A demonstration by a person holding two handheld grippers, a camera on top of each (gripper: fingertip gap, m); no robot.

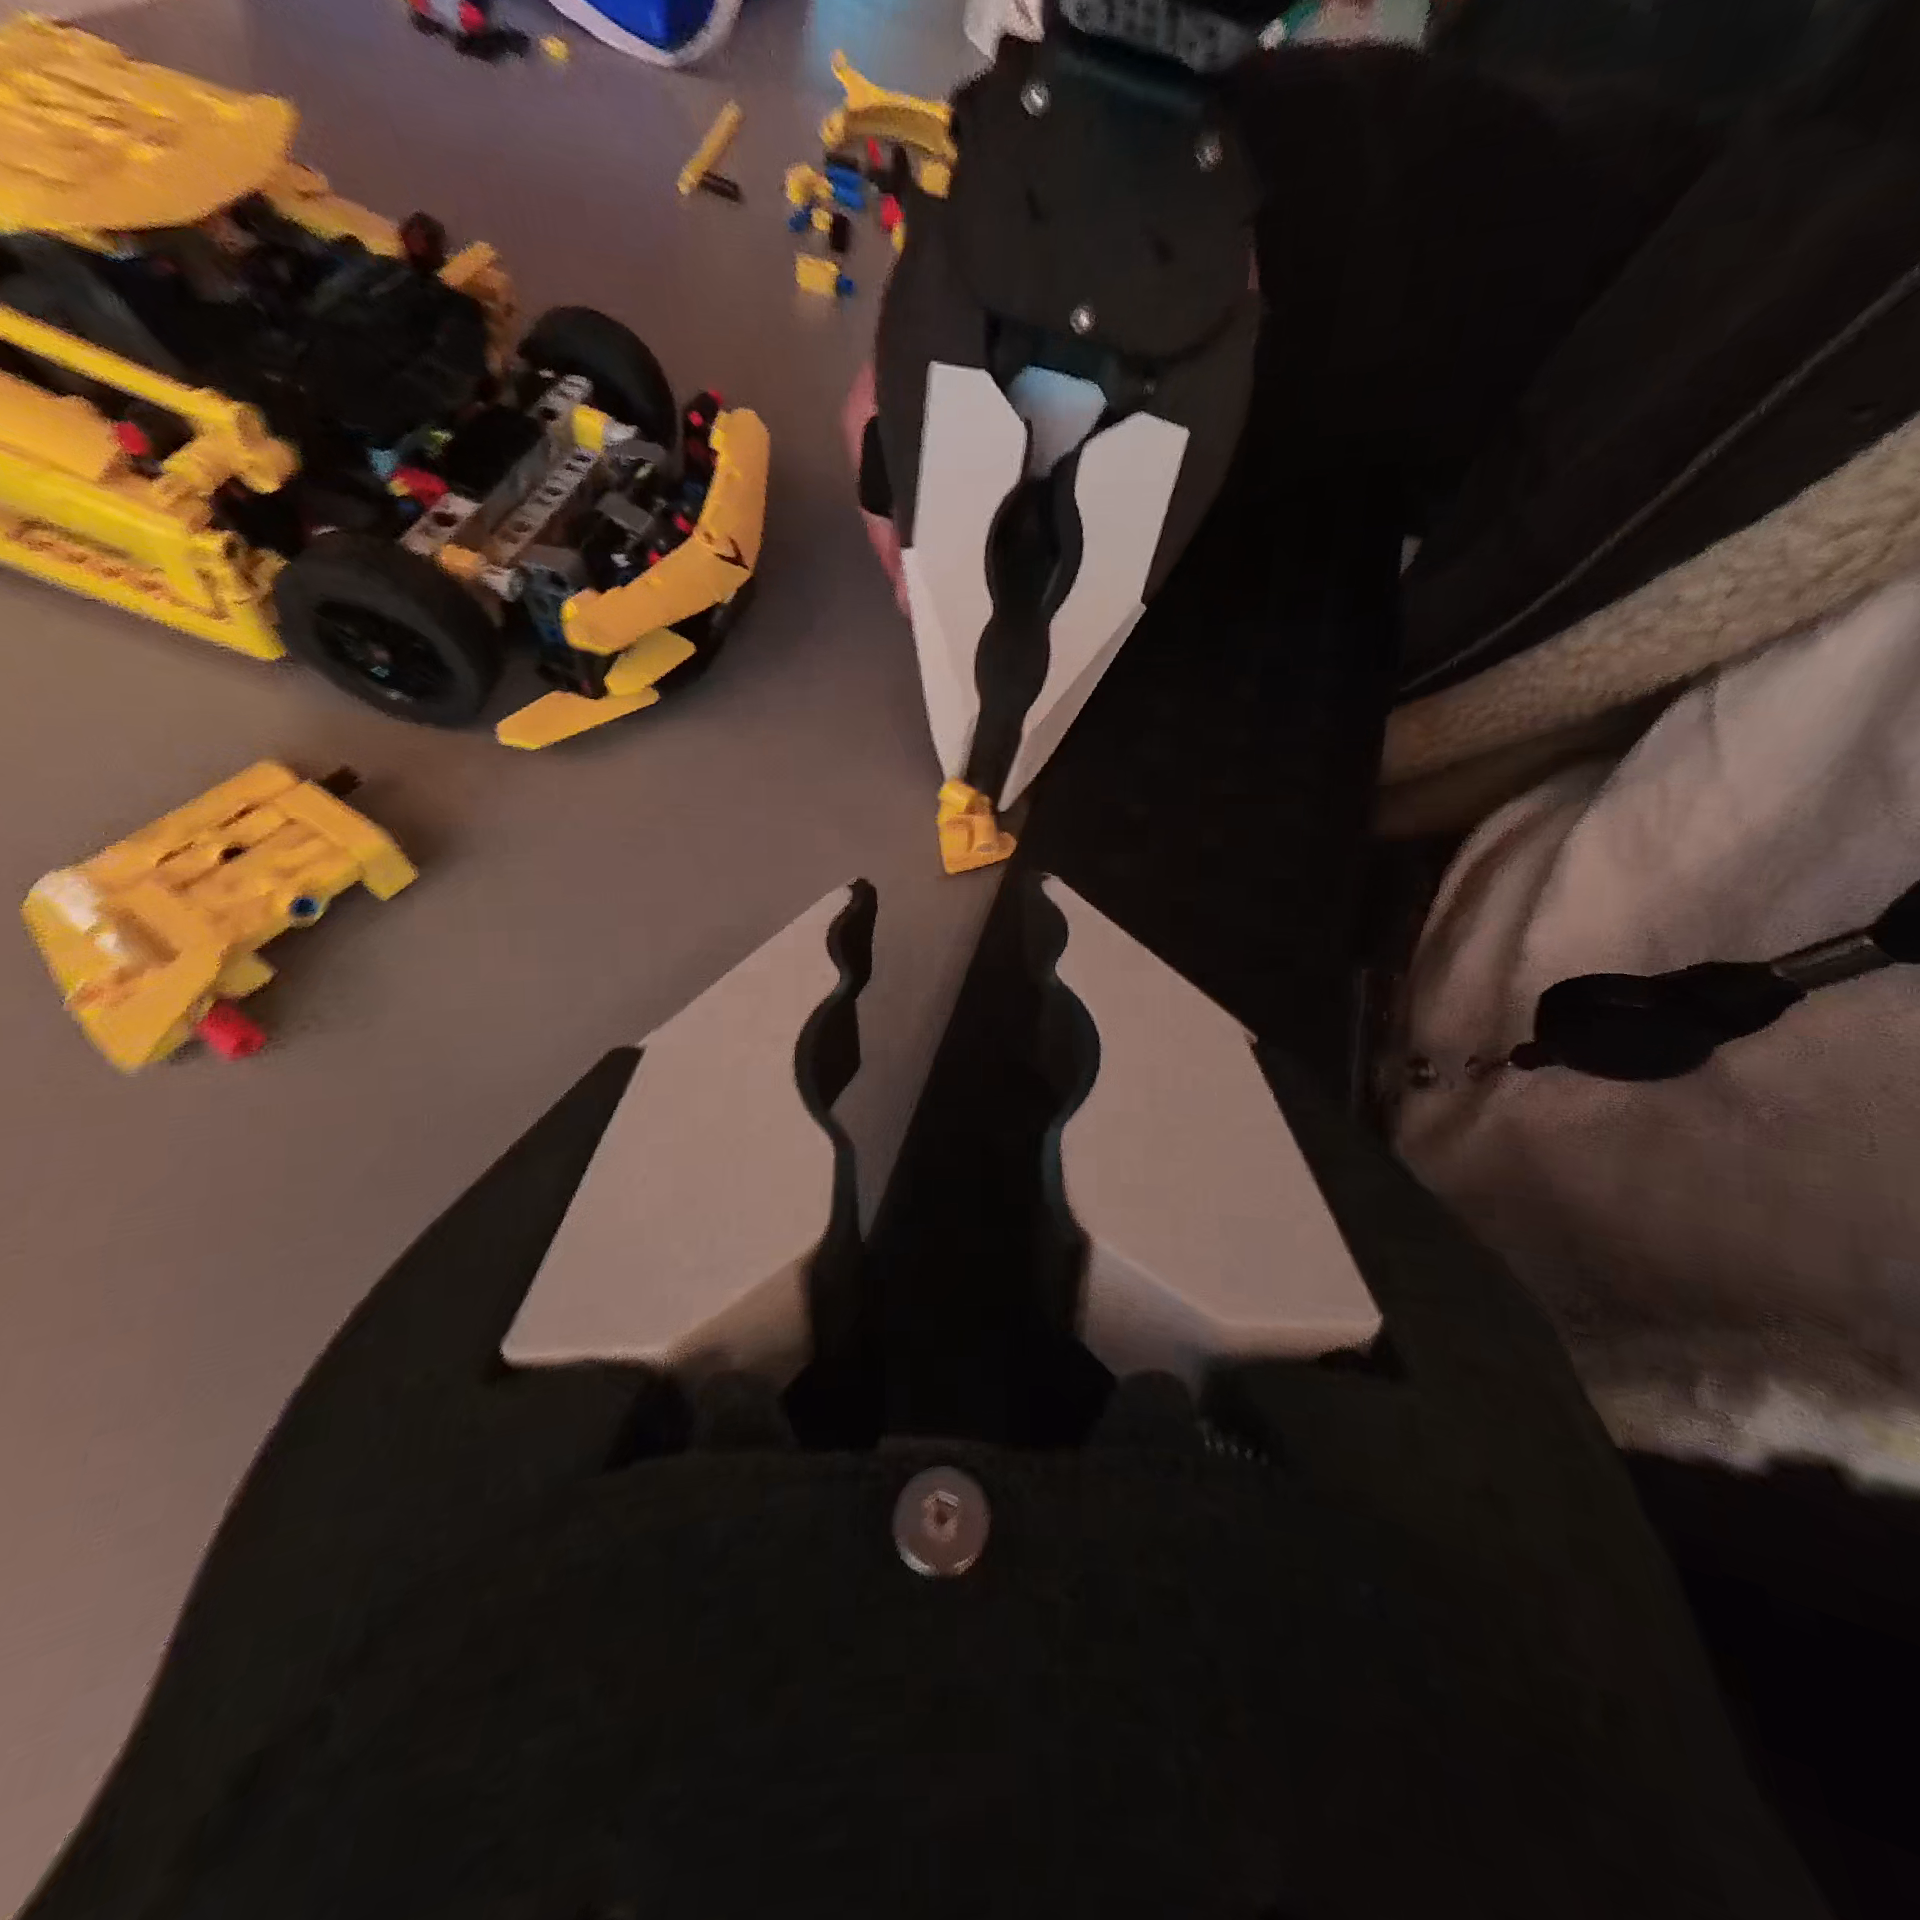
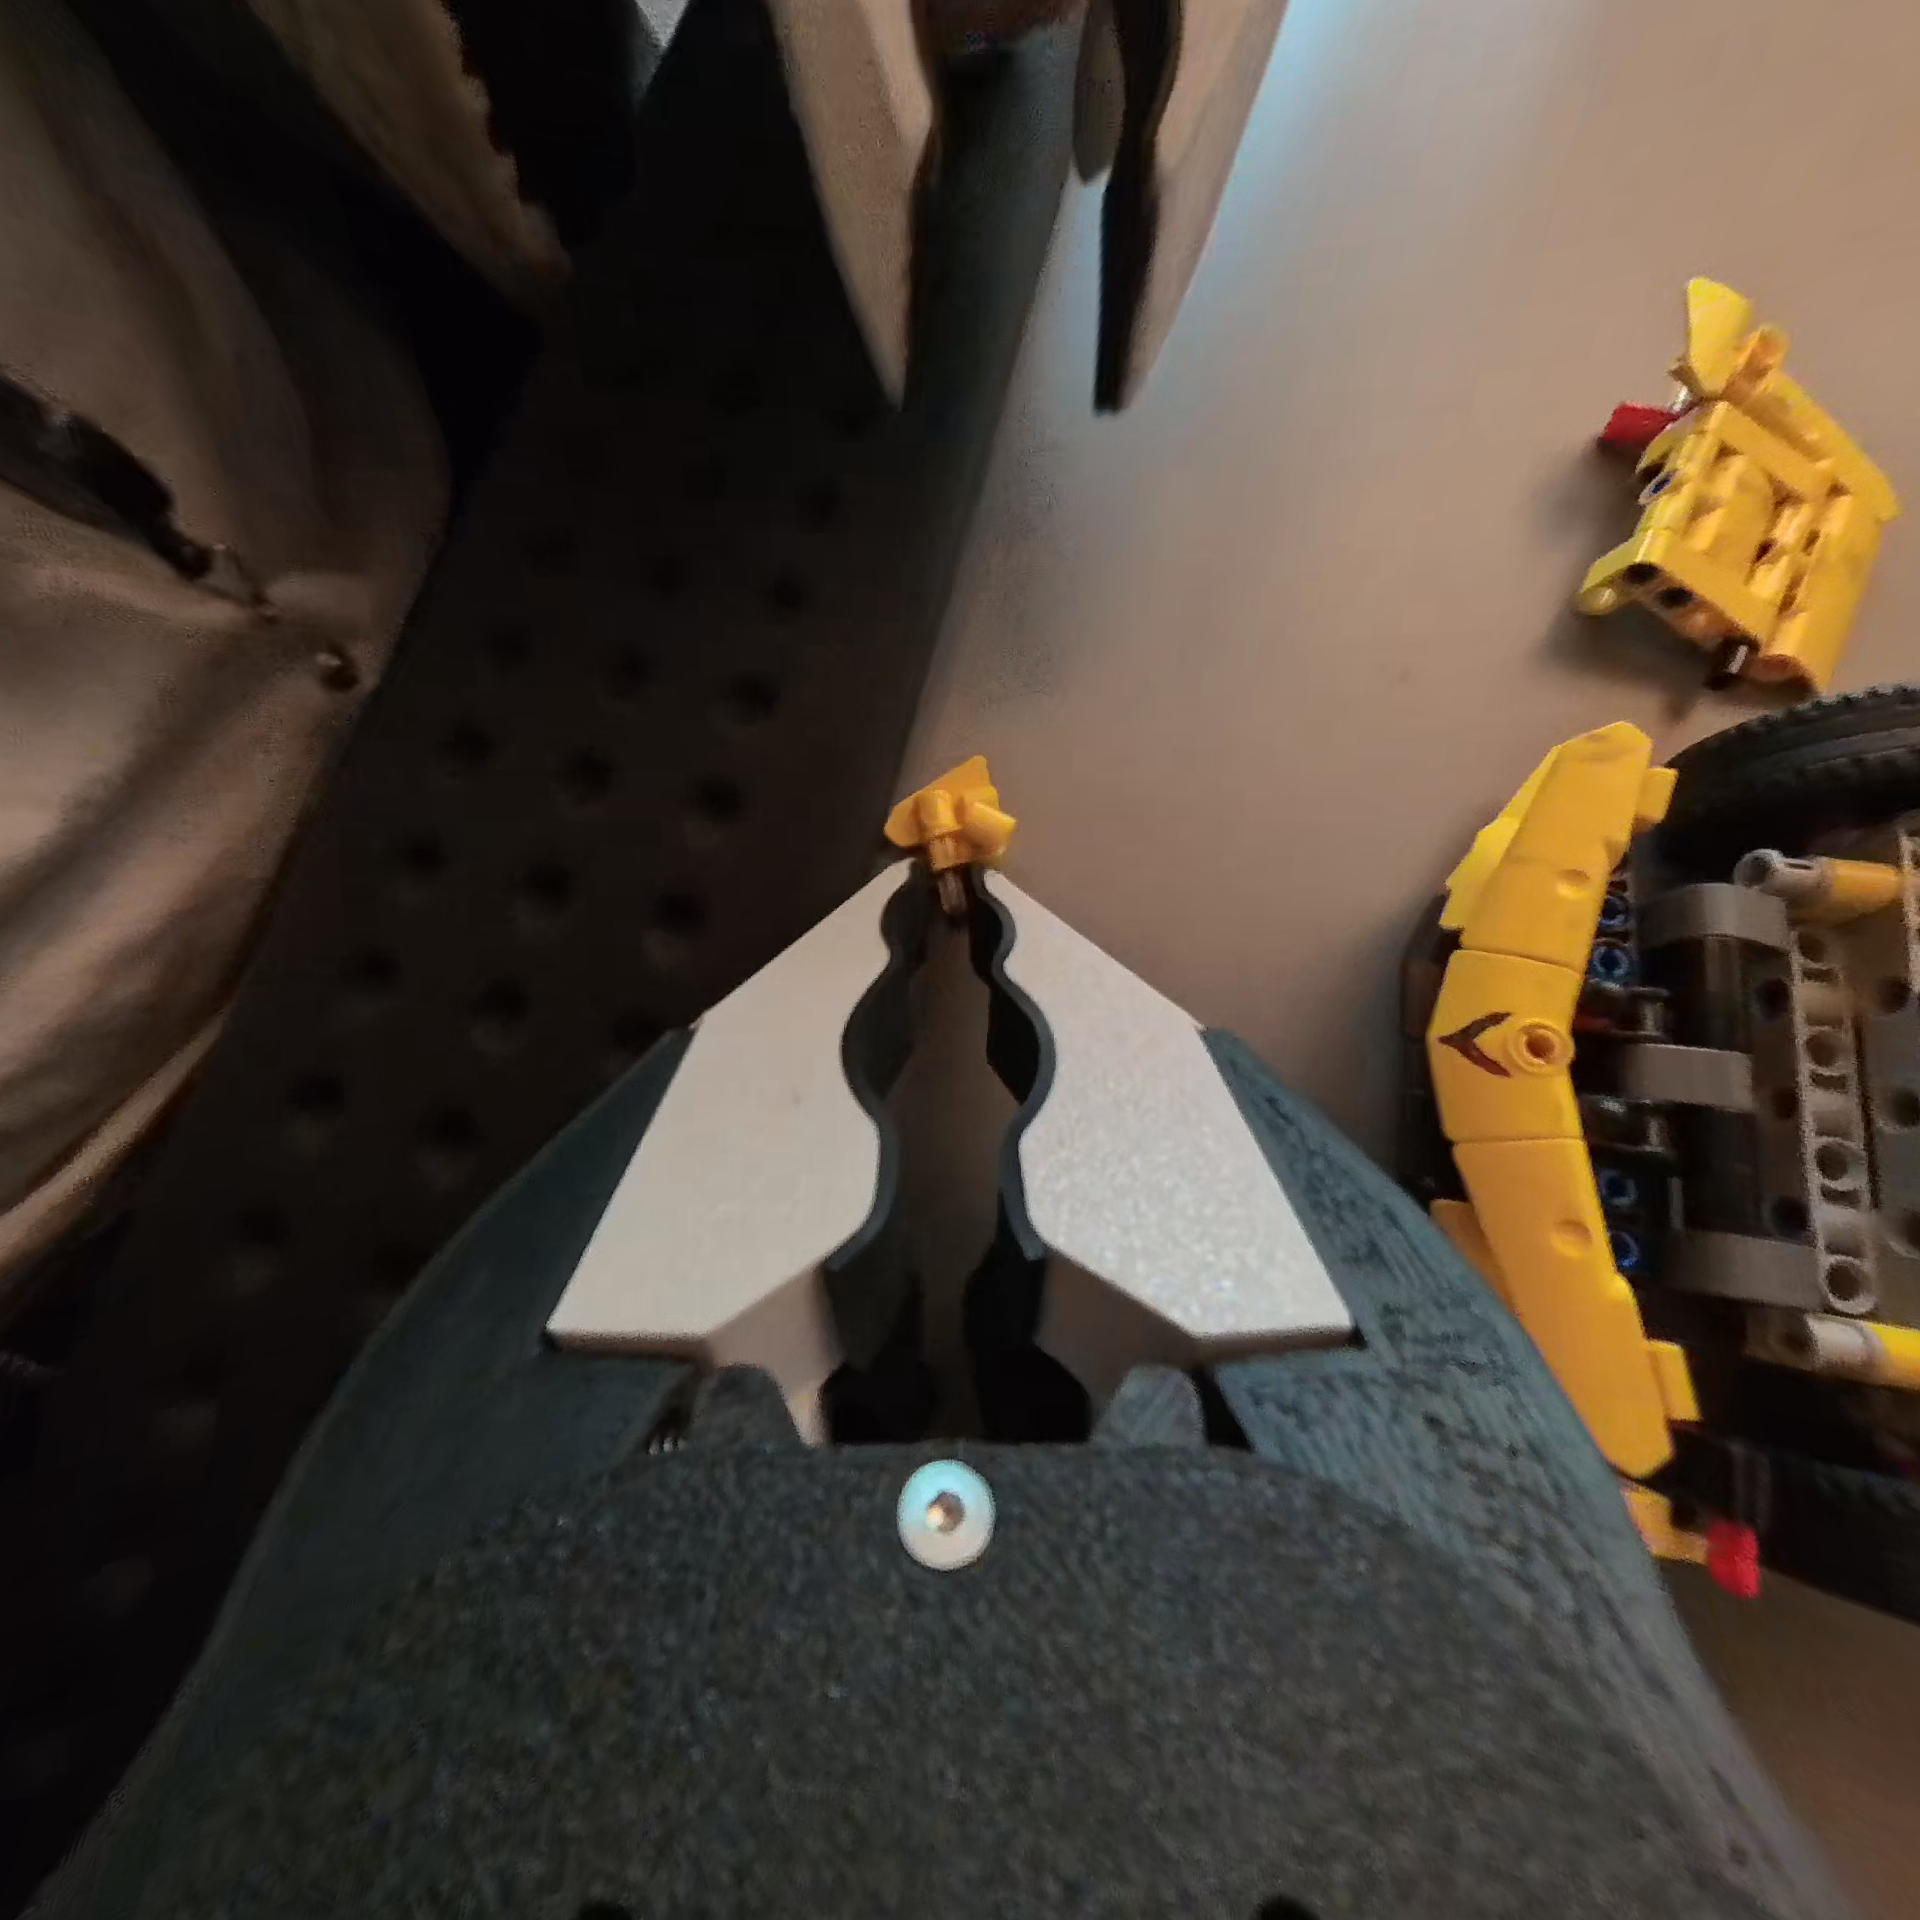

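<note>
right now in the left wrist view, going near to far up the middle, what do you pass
left tool, tips slightly apart → small yellow brick piece → right tool pinching that piece by its tips → scattered loose bricks on the grey table

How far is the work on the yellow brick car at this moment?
The yellow brick car stands mostly built, front framework exposed. In hand: the right tool is shut on a small yellow piece; the left tool is open near it. Lying loose: a yellow panel assembly and scattered small pieces.
</note>
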